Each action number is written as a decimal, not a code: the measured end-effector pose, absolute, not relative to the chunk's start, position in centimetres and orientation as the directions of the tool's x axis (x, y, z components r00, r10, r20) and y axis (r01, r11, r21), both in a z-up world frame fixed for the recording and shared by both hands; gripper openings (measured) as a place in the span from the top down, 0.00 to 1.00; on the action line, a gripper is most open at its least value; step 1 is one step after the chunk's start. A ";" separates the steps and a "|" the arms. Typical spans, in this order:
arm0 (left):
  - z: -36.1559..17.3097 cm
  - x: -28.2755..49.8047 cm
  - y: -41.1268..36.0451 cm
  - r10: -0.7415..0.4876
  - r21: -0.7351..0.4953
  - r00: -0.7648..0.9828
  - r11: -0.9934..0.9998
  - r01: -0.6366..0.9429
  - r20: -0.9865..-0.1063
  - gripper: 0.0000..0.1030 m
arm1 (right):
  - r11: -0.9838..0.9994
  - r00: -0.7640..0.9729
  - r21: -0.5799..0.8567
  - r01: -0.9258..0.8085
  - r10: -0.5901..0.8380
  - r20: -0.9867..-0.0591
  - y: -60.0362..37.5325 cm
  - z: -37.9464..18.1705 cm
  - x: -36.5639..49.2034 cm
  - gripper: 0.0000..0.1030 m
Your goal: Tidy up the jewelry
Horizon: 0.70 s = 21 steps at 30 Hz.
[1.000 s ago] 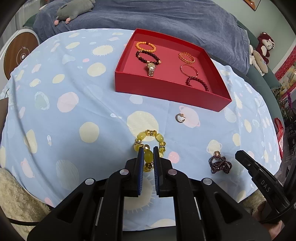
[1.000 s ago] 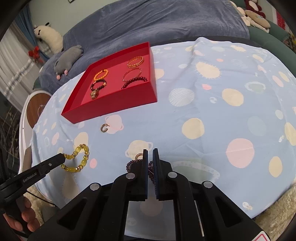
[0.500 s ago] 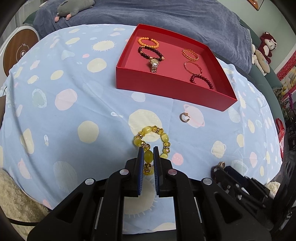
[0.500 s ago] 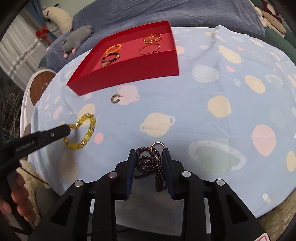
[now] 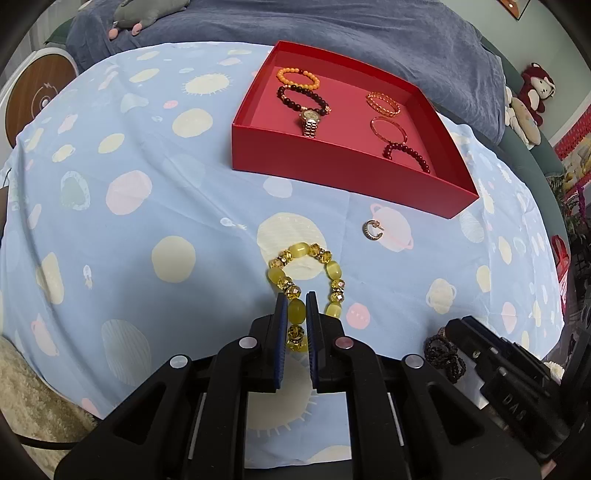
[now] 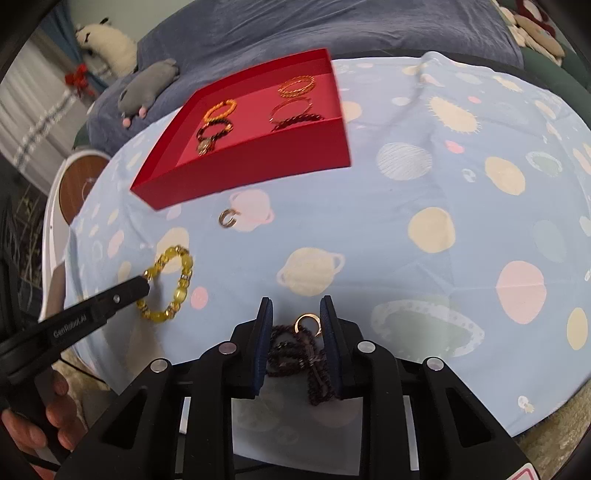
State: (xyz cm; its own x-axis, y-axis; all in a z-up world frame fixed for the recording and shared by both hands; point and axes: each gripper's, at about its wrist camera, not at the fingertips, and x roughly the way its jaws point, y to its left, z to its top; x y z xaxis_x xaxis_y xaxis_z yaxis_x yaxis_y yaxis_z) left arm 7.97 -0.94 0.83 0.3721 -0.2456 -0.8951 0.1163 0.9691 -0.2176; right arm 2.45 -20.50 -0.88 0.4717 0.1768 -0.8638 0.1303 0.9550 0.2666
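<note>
My left gripper [image 5: 295, 306] is shut on a yellow bead of the yellow bracelet [image 5: 295, 254], which lies on the planet-print tablecloth. In the right wrist view that bracelet [image 6: 177, 284] shows at the left, with a left finger [image 6: 125, 295] on it. My right gripper [image 6: 295, 306] points down over a dark bead bundle [image 6: 295, 350] with a gold ring. The bundle lies between the jaws, which are closing; I see no firm squeeze. A small gold hoop earring [image 5: 372, 229] lies loose in front of the red tray [image 5: 332, 162], which holds several bracelets and a gold watch [image 5: 310, 122].
A blue blanket with a grey plush toy [image 5: 147, 11] lies behind the table. A round wooden-topped stand [image 5: 37, 96] is at the left and stuffed toys [image 5: 532, 96] at the far right. A person's hand [image 6: 44, 417] holds the left gripper. The table's near edge is just below both grippers.
My right gripper was shut, then spread its jaws around the dark bead bundle, and they now stand a little narrower. The left gripper keeps its hold on the yellow bracelet.
</note>
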 end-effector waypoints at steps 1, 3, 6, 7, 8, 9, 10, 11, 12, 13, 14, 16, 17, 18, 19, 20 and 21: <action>0.8 7.9 -1.0 -0.246 -0.218 0.370 0.969 0.116 -0.896 0.91 | 0.961 0.462 0.251 0.118 0.170 -0.870 -20.0 -1.1 2.5 0.84; 0.7 7.9 -1.0 -0.247 -0.220 0.368 0.969 0.116 -0.896 0.91 | 0.967 0.447 0.229 0.109 0.158 -0.881 -19.5 -1.6 2.5 0.87; 0.6 8.0 -0.9 -0.248 -0.222 0.366 0.969 0.113 -0.897 0.91 | 0.967 0.453 0.227 0.120 0.150 -0.879 -19.6 -1.8 2.7 0.87; 0.6 8.0 -0.9 -0.247 -0.222 0.365 0.969 0.110 -0.898 0.91 | 0.967 0.448 0.222 0.123 0.145 -0.882 -19.6 -1.9 2.8 0.88; 0.5 8.0 -0.8 -0.246 -0.222 0.362 0.969 0.108 -0.899 0.91 | 0.968 0.448 0.218 0.126 0.140 -0.883 -19.7 -1.9 2.9 0.90; 0.4 8.0 -0.8 -0.245 -0.222 0.360 0.969 0.106 -0.900 0.91 | 0.967 0.446 0.218 0.134 0.137 -0.884 -19.9 -1.9 3.0 0.90; 0.4 8.1 -0.8 -0.246 -0.224 0.359 0.969 0.104 -0.900 0.91 | 0.964 0.443 0.226 0.142 0.142 -0.885 -20.1 -1.9 3.0 0.90; 0.4 8.1 -0.7 -0.247 -0.225 0.361 0.969 0.105 -0.899 0.91 | 0.961 0.440 0.229 0.152 0.142 -0.887 -20.4 -1.9 2.9 0.90; 0.4 8.0 -0.7 -0.247 -0.224 0.362 0.969 0.106 -0.899 0.91 | 0.961 0.443 0.232 0.153 0.144 -0.885 -20.5 -2.0 2.9 0.90; 0.4 8.1 -0.7 -0.248 -0.224 0.363 0.969 0.106 -0.898 0.91 | 0.961 0.446 0.232 0.150 0.143 -0.884 -20.4 -2.0 2.9 0.90; 0.4 8.1 -0.8 -0.249 -0.226 0.362 0.968 0.106 -0.898 0.91 | 0.962 0.448 0.228 0.148 0.140 -0.883 -20.4 -2.0 2.9 0.90; 0.4 8.1 -0.7 -0.249 -0.225 0.361 0.969 0.106 -0.899 0.91 | 0.963 0.457 0.225 0.147 0.136 -0.879 -20.3 -2.0 2.9 0.91; 0.3 8.1 -0.7 -0.249 -0.226 0.360 0.968 0.105 -0.899 0.91 | 0.962 0.460 0.226 0.151 0.134 -0.878 -20.3 -2.0 2.9 0.92; 0.3 8.1 -0.7 -0.249 -0.227 0.360 0.968 0.105 -0.899 0.91 | 0.960 0.462 0.234 0.154 0.139 -0.876 -20.4 -2.0 3.0 0.93; 0.3 8.1 -0.8 -0.248 -0.224 0.362 0.969 0.107 -0.899 0.91 | 0.958 0.469 0.243 0.155 0.145 -0.871 -20.4 -1.9 3.0 0.93; 0.3 8.1 -0.7 -0.248 -0.224 0.362 0.969 0.107 -0.899 0.91 | 0.953 0.483 0.261 0.157 0.157 -0.861 -20.6 -1.6 2.9 0.93; 0.3 8.1 -0.7 -0.249 -0.226 0.361 0.968 0.104 -0.899 0.91 | 0.941 0.507 0.298 0.161 0.180 -0.843 -21.0 -1.2 2.8 0.93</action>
